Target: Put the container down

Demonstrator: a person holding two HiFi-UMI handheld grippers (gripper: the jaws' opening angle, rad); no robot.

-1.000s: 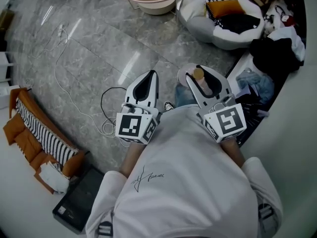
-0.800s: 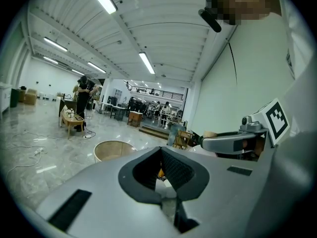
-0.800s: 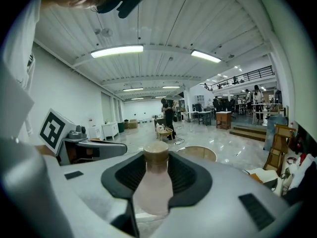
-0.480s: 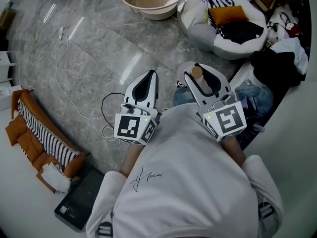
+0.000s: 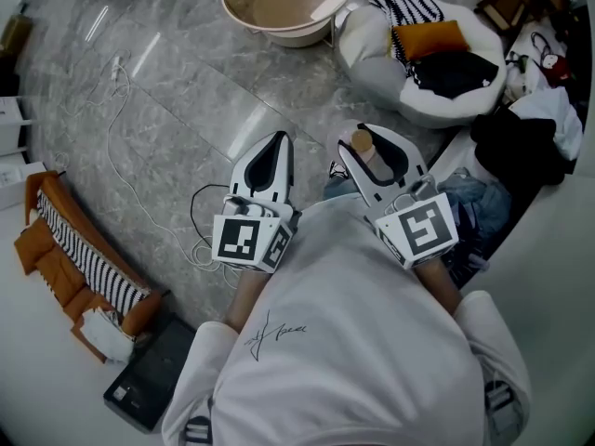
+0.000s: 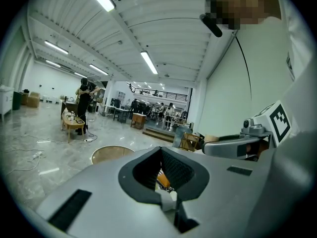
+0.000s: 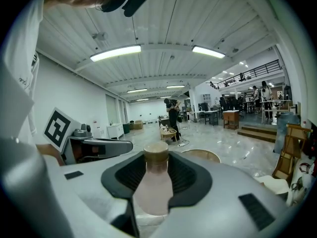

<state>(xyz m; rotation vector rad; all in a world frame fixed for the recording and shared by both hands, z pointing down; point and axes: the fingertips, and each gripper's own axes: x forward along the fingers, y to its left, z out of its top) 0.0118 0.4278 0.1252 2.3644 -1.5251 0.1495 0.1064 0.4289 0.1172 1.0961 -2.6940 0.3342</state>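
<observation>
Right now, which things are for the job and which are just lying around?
For the job:
- container, a pale bottle with a tan cap
- right gripper, shut on it

Just lying about:
- beige basin
- white basket of clothes
- white cable on the floor
- dark clothes pile

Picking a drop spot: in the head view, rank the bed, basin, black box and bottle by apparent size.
1. Bed, largest.
2. Basin, a little smaller; its top is cut by the frame.
3. Black box.
4. Bottle, smallest, though nearest the camera.
</observation>
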